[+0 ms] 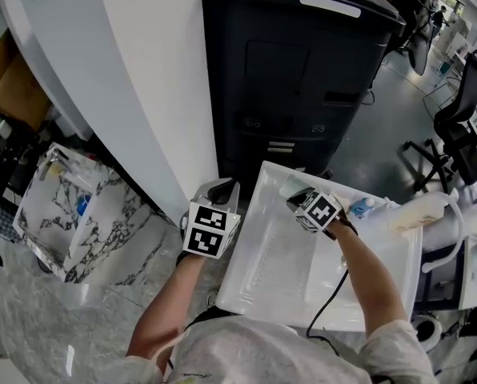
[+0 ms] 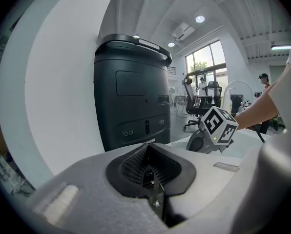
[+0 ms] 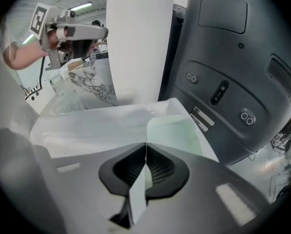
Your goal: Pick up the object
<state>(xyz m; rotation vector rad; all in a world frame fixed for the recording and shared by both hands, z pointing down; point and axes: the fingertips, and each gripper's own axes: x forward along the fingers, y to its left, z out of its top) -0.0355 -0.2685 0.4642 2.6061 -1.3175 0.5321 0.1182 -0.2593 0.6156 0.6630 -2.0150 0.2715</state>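
A white tray lies in front of me. My right gripper hangs over its far end. In the right gripper view the right gripper is shut on a thin pale sheet, and a strip of that sheet runs down between the pads. The rest of the sheet lies in the tray's far corner. My left gripper sits at the tray's left rim. In its own view the left gripper is shut, with a thin shiny sliver low in the slit that I cannot identify.
A tall black machine stands just beyond the tray, with a white pillar to its left. A marble-patterned bag sits on the floor at the left. Office chairs and pale items are at the right.
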